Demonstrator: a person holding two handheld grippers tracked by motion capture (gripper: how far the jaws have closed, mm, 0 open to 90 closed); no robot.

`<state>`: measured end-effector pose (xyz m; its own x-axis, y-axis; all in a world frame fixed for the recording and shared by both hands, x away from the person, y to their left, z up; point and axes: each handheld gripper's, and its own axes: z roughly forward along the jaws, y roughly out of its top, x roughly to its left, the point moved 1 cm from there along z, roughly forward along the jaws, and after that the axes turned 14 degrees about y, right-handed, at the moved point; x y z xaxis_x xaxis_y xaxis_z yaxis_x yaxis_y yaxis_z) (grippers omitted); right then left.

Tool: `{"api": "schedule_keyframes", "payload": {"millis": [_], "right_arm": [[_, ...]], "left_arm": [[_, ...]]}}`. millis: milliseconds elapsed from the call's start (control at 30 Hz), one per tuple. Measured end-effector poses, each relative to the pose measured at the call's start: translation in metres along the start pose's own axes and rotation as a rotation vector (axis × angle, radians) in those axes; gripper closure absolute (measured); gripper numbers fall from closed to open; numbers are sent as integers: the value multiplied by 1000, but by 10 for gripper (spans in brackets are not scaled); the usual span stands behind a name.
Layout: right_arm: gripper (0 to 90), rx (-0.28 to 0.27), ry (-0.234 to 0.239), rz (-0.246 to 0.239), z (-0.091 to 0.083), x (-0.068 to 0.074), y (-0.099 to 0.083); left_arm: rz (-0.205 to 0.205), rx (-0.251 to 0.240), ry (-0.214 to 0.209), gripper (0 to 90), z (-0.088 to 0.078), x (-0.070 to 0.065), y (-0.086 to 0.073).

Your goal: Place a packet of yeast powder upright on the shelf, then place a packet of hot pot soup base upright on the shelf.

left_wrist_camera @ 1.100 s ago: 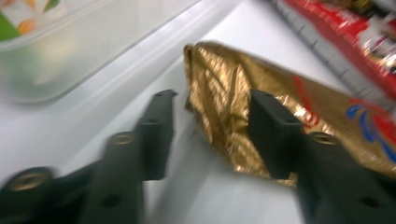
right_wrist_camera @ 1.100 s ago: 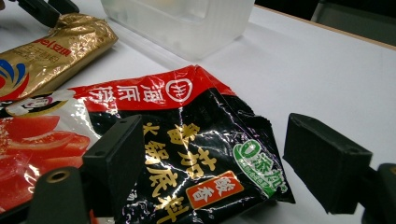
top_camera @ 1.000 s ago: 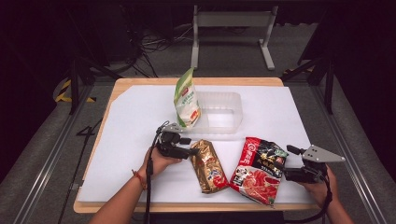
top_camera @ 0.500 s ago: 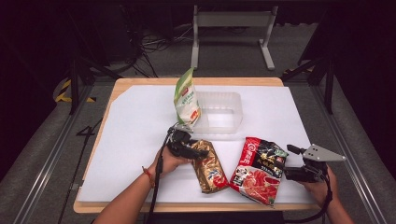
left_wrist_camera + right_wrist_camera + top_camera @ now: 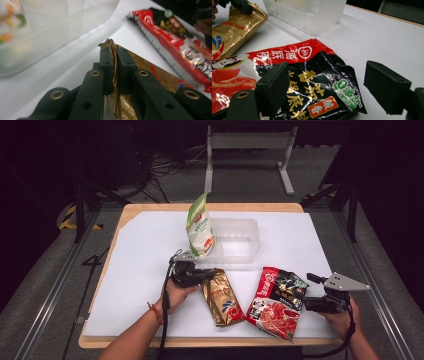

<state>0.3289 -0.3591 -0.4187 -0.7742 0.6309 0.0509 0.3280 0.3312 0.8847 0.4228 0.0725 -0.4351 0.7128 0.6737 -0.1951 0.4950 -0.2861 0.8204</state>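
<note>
Left gripper [image 5: 113, 53] has just closed its jaws, now clamped on the far top edge of the crinkled gold foil snack packet [image 5: 221, 297] lying mid-desk, near the clear plastic tub [image 5: 234, 242]; right gripper [image 5: 325, 85] jaws apart (nothing pinched) over the red-and-black glossy noodle packet [image 5: 276, 301]

Dim room, grey floor [image 5: 45, 285], metal stand [image 5: 250, 150] behind.
</note>
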Motion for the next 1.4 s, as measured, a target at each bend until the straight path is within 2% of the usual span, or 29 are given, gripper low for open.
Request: {"api": "schedule_keyframes", "payload": {"millis": [133,300,467,633,667,733,767,900,1200,1233,1267,1300,1333,1400], "right_arm": [[208,-2,0,-5,-1,2,0],[208,-15,3,-3,0,-1,3],[210,4,10,-15,2,2,2],[209,-12,7,-13,-1,2,2],[209,-11,6,-16,-2,2,2],[209,-9,7,-16,-2,3,2],[209,-10,8,-19,-2,3,2],[209,-7,6,-18,-1,4,2],[209,-2,5,-11,-1,4,1],[209,1,3,-11,-1,4,1],[209,1,3,-11,-1,4,0],[209,1,3,-11,-1,4,0],[209,2,2,-10,-1,4,0],[209,4,1,-12,0,4,0]], "left_arm": [[1,-71,4,846,-19,-4,5],[-14,-129,-32,850,-36,-9,10],[-29,-204,-43,853,-53,-15,20],[-9,-264,-35,854,-66,-24,27],[1,-274,-49,854,-68,-26,29],[8,-285,-47,855,-71,-29,31],[8,-301,-61,855,-73,-32,33],[24,-321,-70,856,-76,-40,39],[-35,-381,-12,856,-79,-35,55],[-39,-386,6,856,-78,-33,58],[-58,-392,13,856,-76,-31,63],[-58,-392,13,856,-76,-31,63],[-79,-399,29,856,-72,-29,66],[-84,-395,37,855,-69,-27,71]]}}
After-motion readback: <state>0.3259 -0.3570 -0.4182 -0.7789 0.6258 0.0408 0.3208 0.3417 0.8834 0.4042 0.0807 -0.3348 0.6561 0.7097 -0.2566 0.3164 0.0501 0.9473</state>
